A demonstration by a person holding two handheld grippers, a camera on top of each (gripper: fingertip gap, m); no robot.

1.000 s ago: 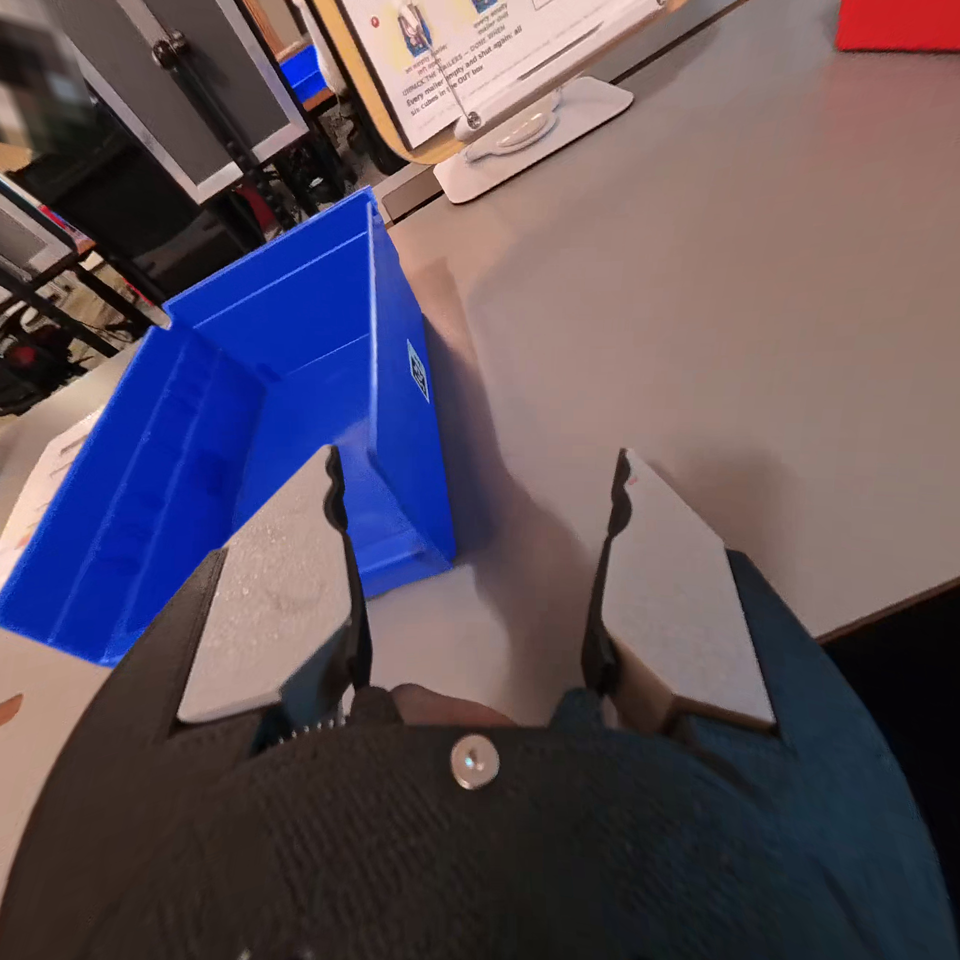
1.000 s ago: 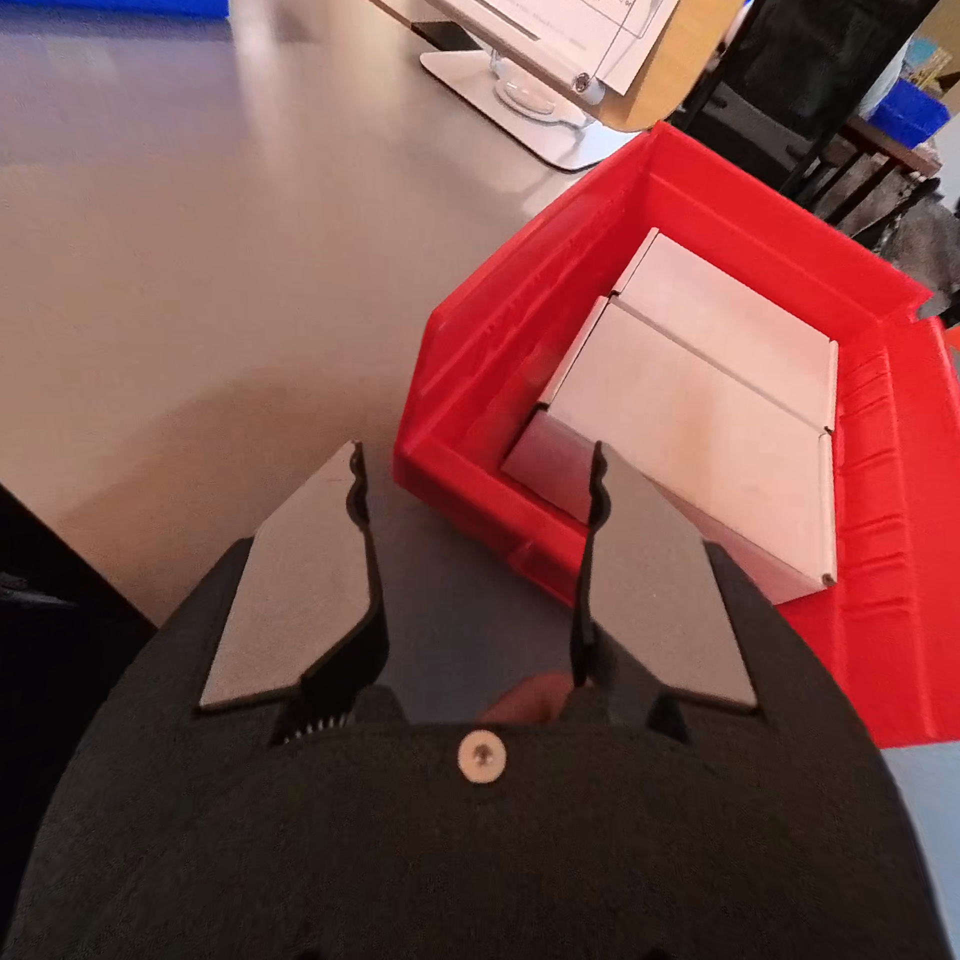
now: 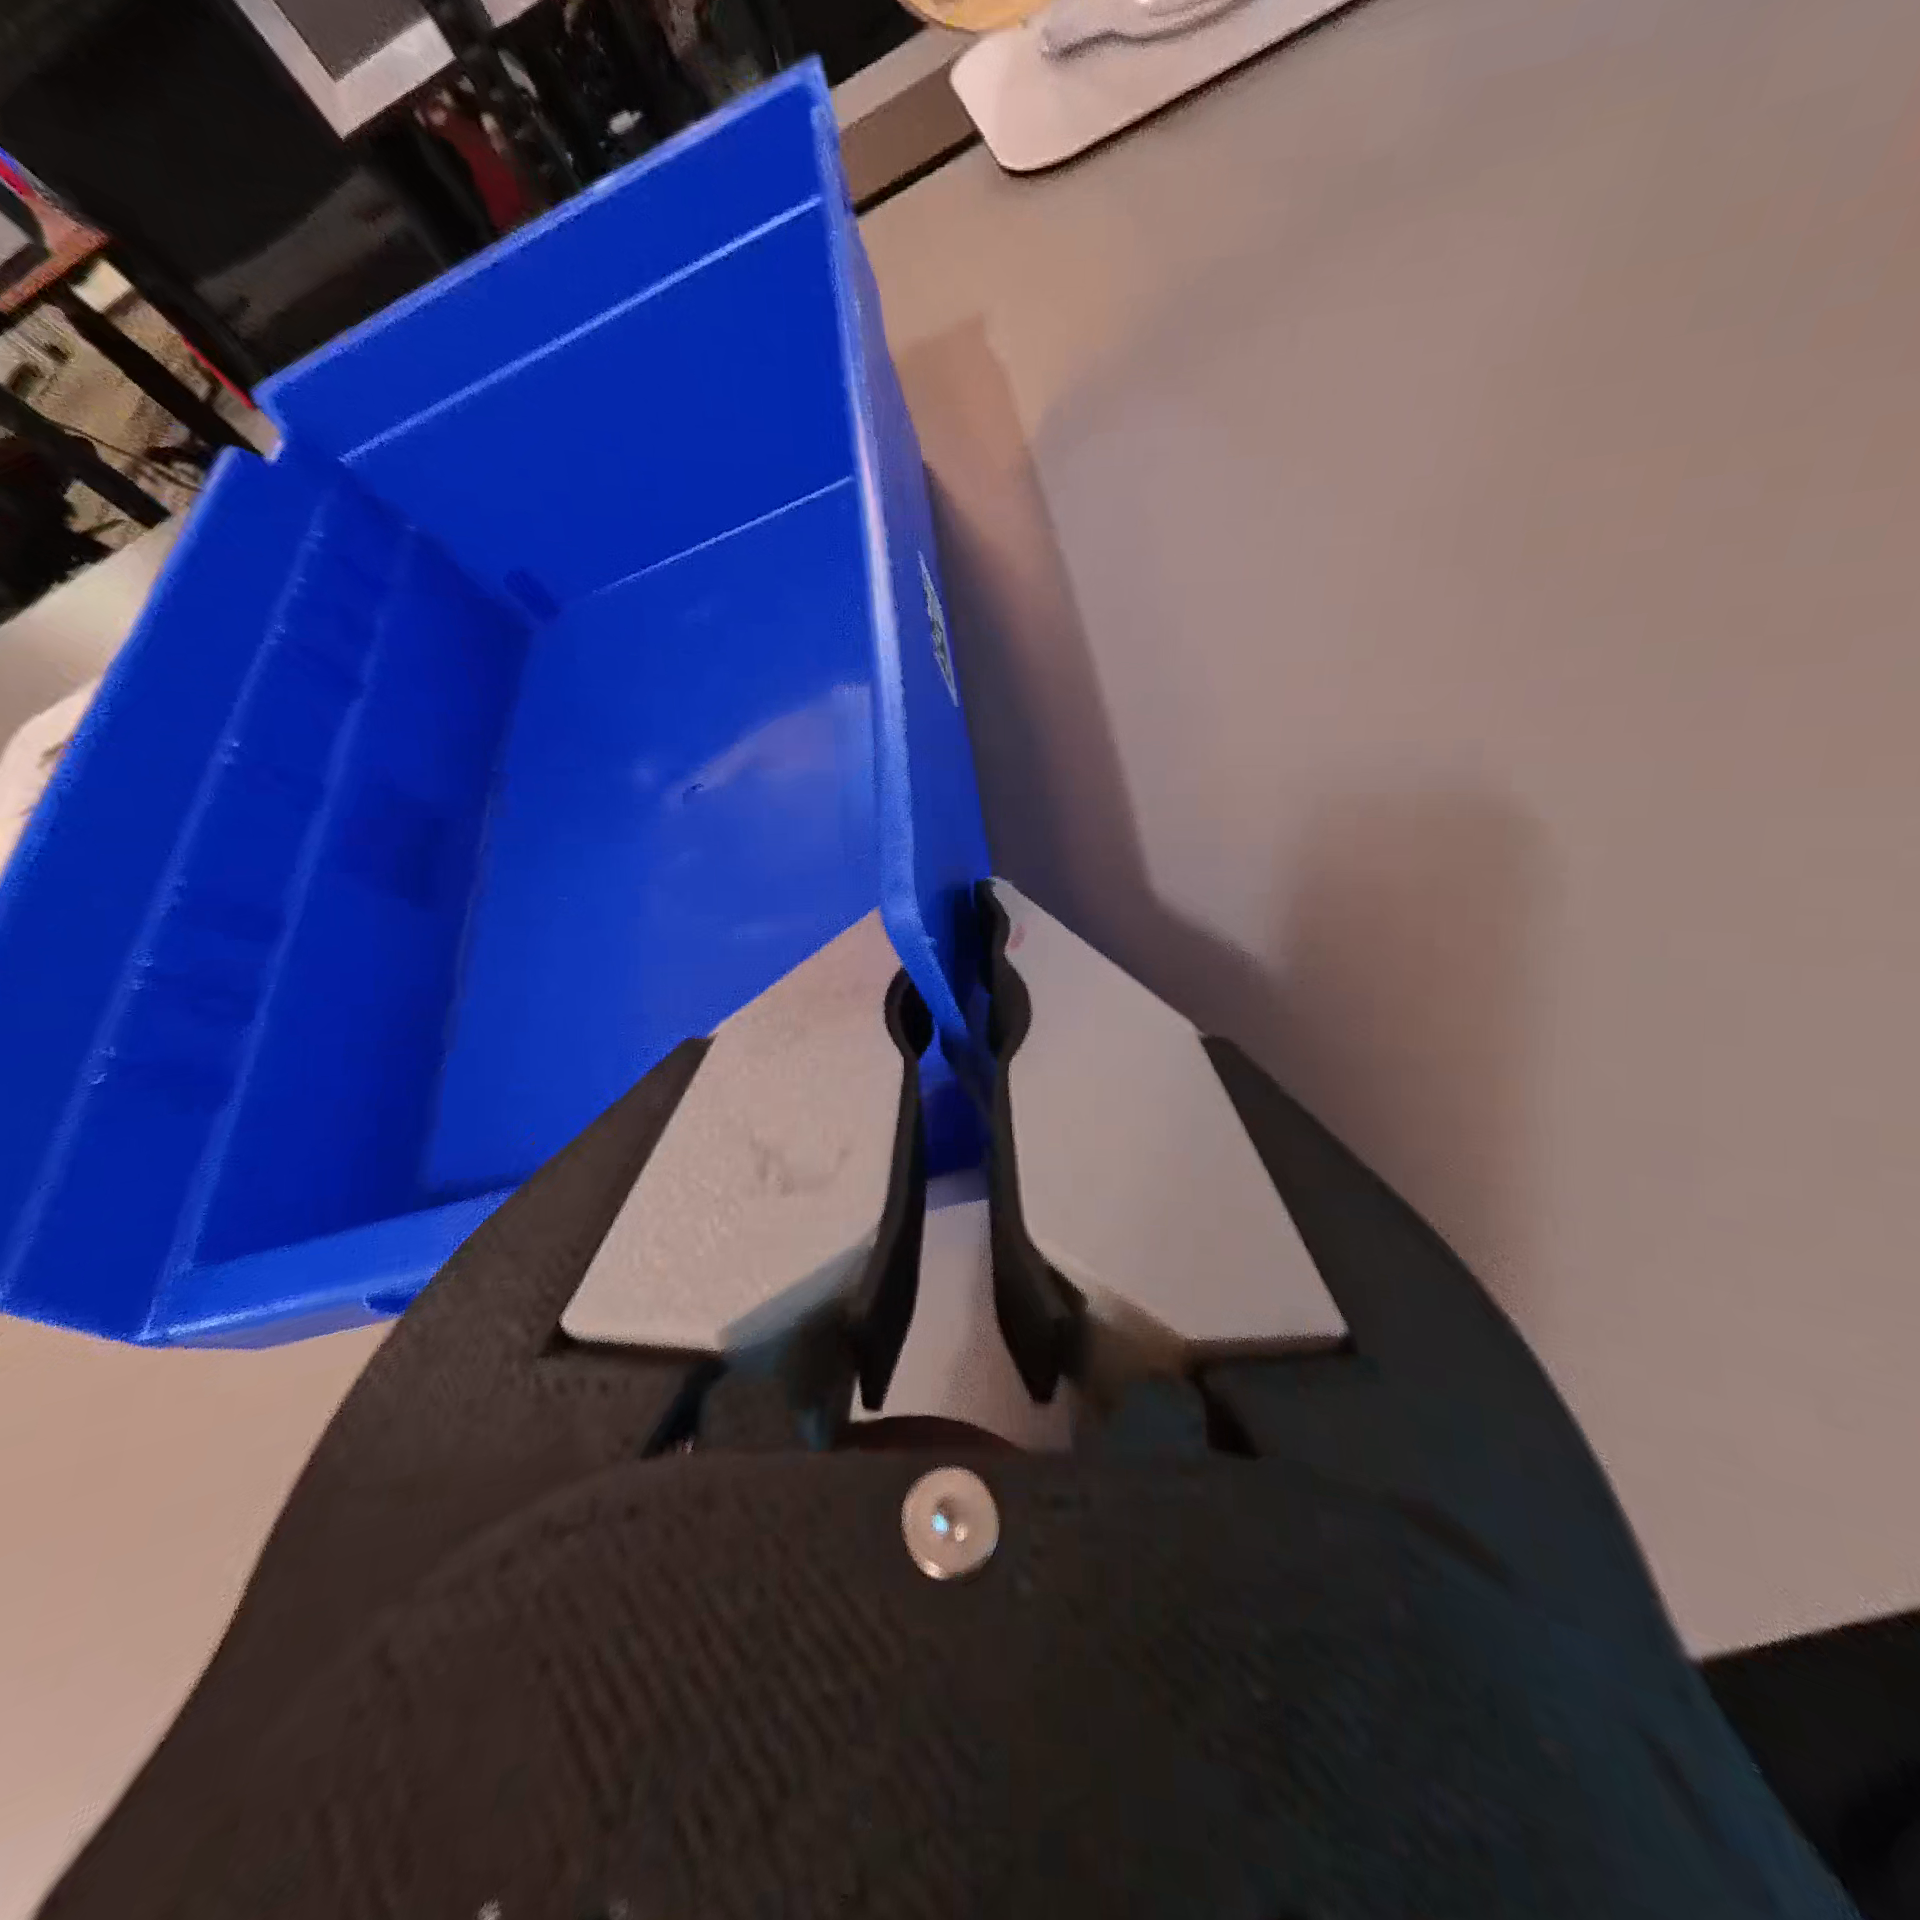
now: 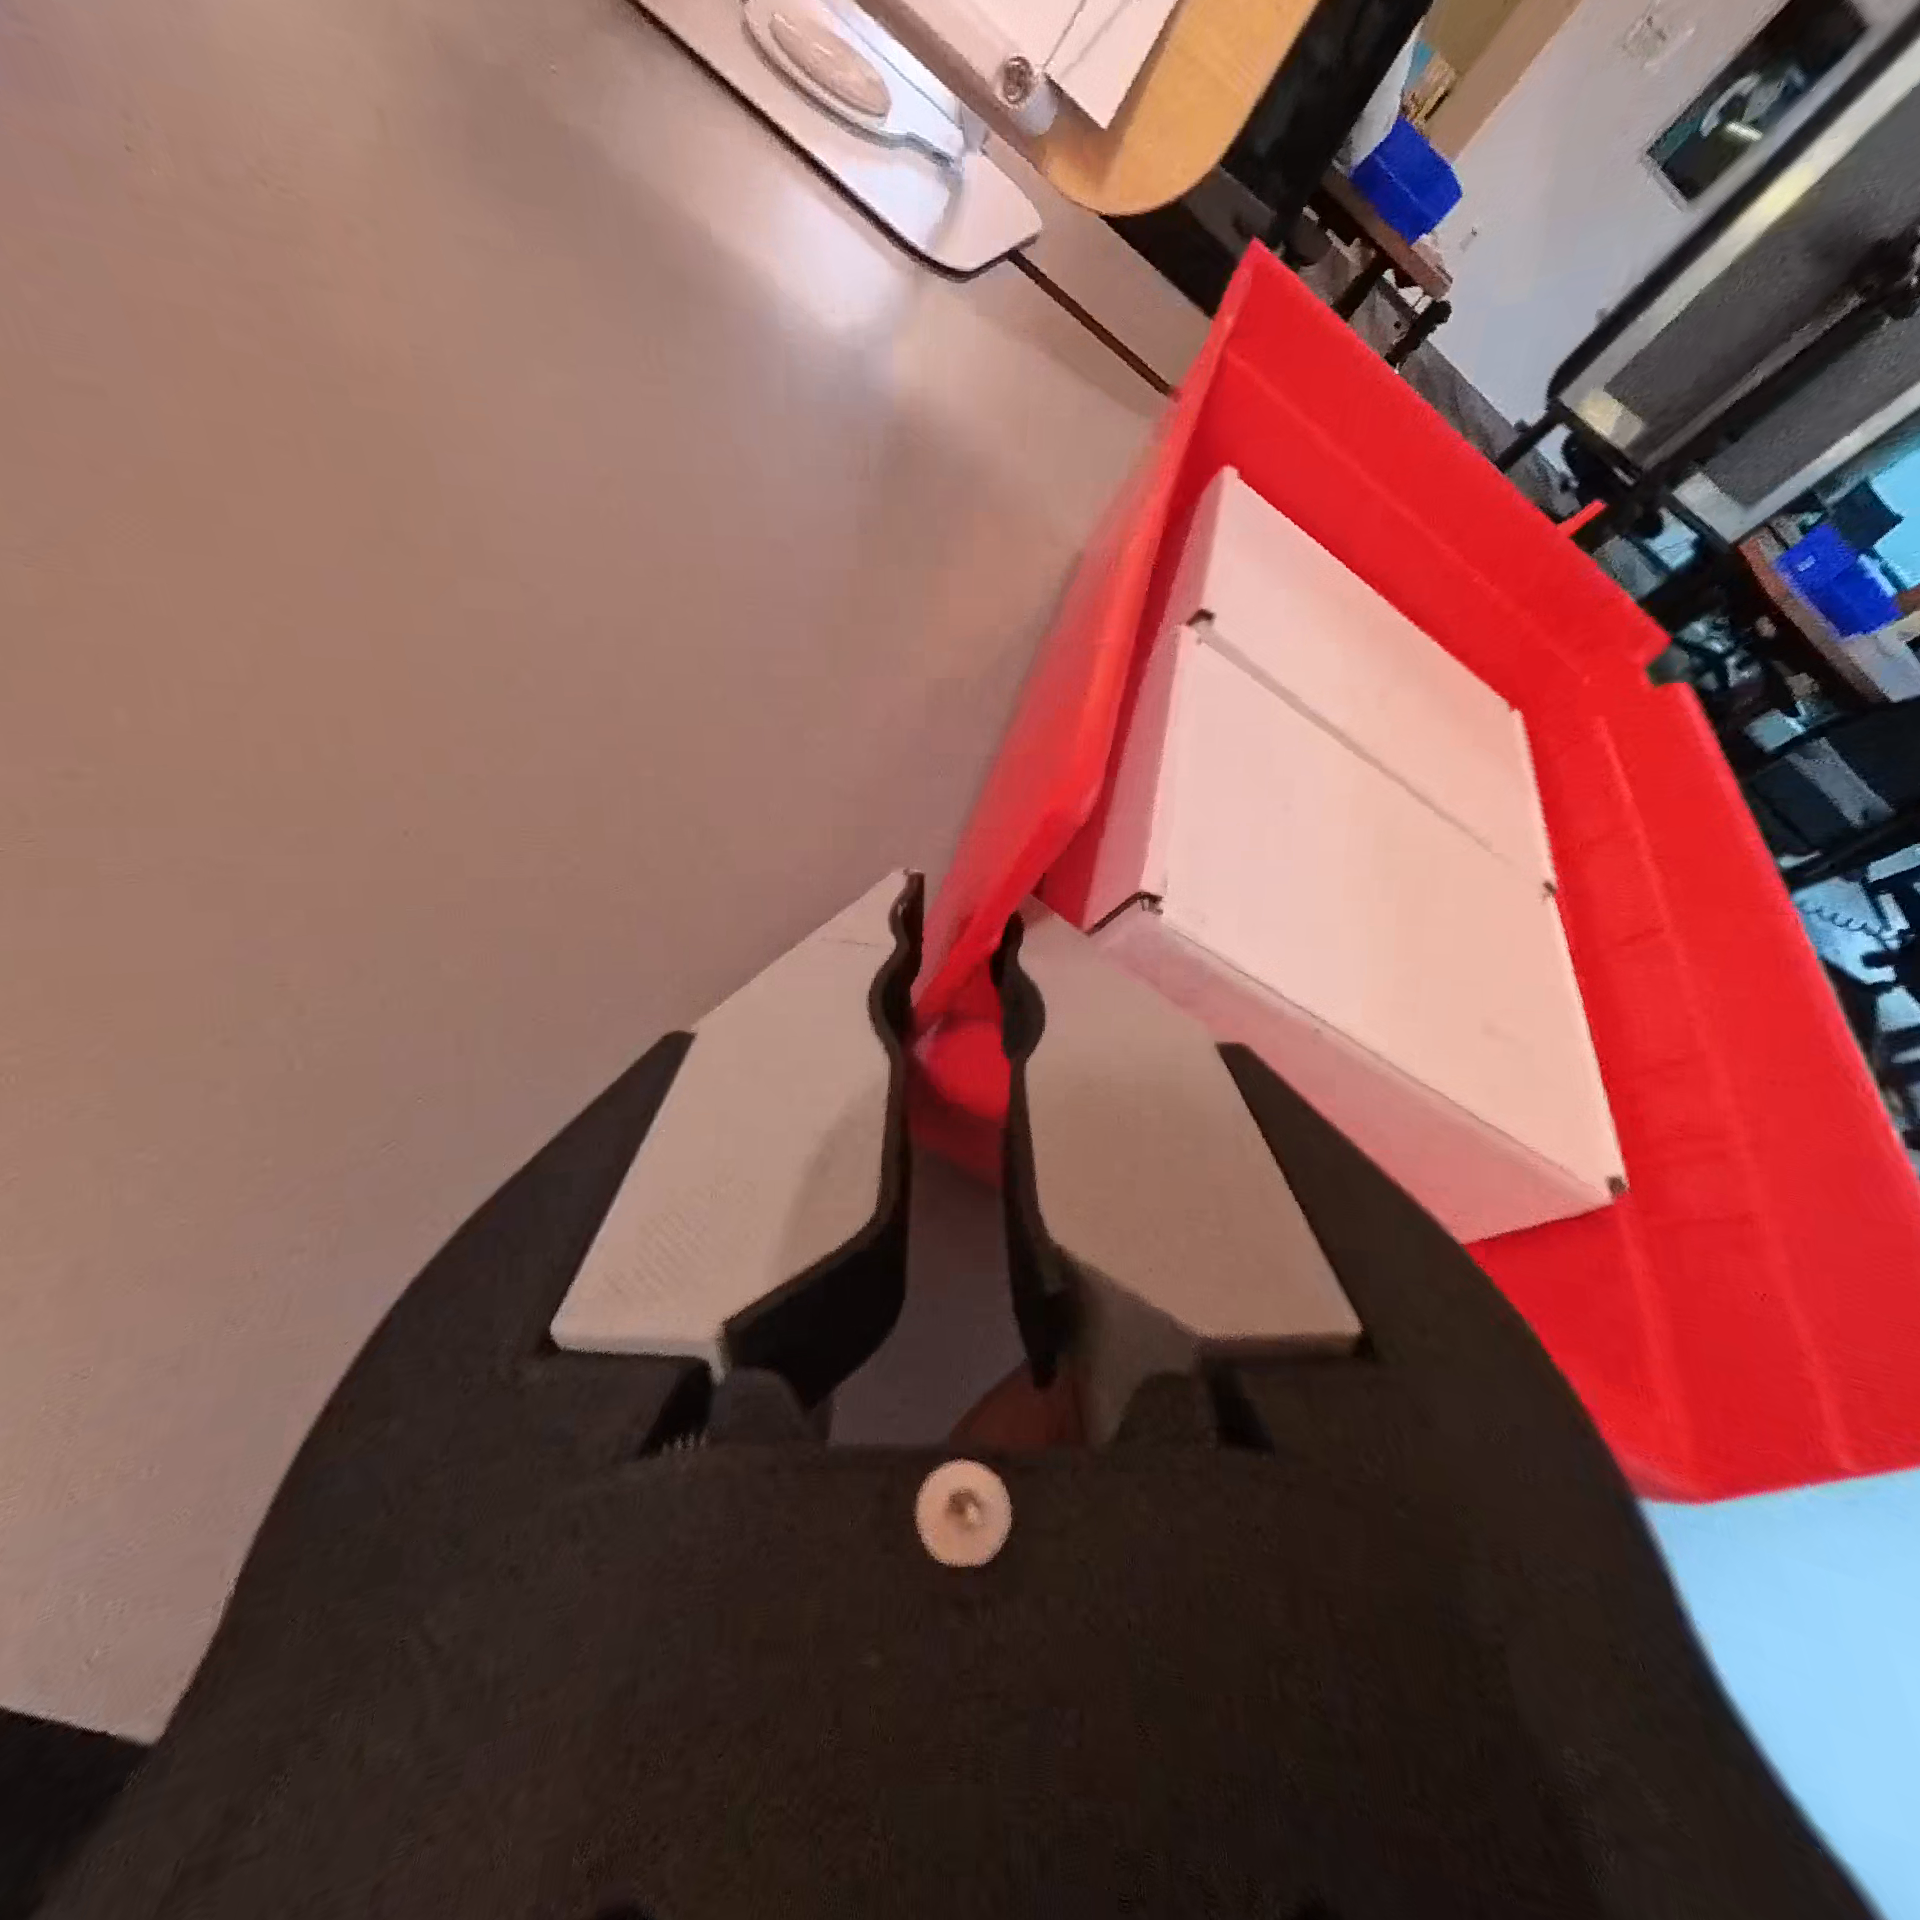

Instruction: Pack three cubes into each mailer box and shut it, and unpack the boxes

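My left gripper (image 3: 951, 935) is shut on the near right wall of an empty blue bin (image 3: 644, 727), which fills the left of the left wrist view. My right gripper (image 4: 956, 935) is shut on the near left wall of a red bin (image 4: 1714, 1195) in the right wrist view. Two closed white mailer boxes (image 4: 1351, 894) lie side by side inside the red bin. No cubes show in either view.
Both bins rest on a grey table (image 3: 1455, 520). A white stand base (image 4: 894, 135) with a wooden board stands at the far middle of the table. The table's near edge (image 3: 1766, 1621) runs close by my grippers. Dark frames and blue bins stand beyond the table. One gripper's finger ends stand about 45 cm off the other's.
Both grippers moved forward and closed: the left now clamps the blue bin's wall, the right clamps the red bin's wall. Both were open and clear of the bins before.
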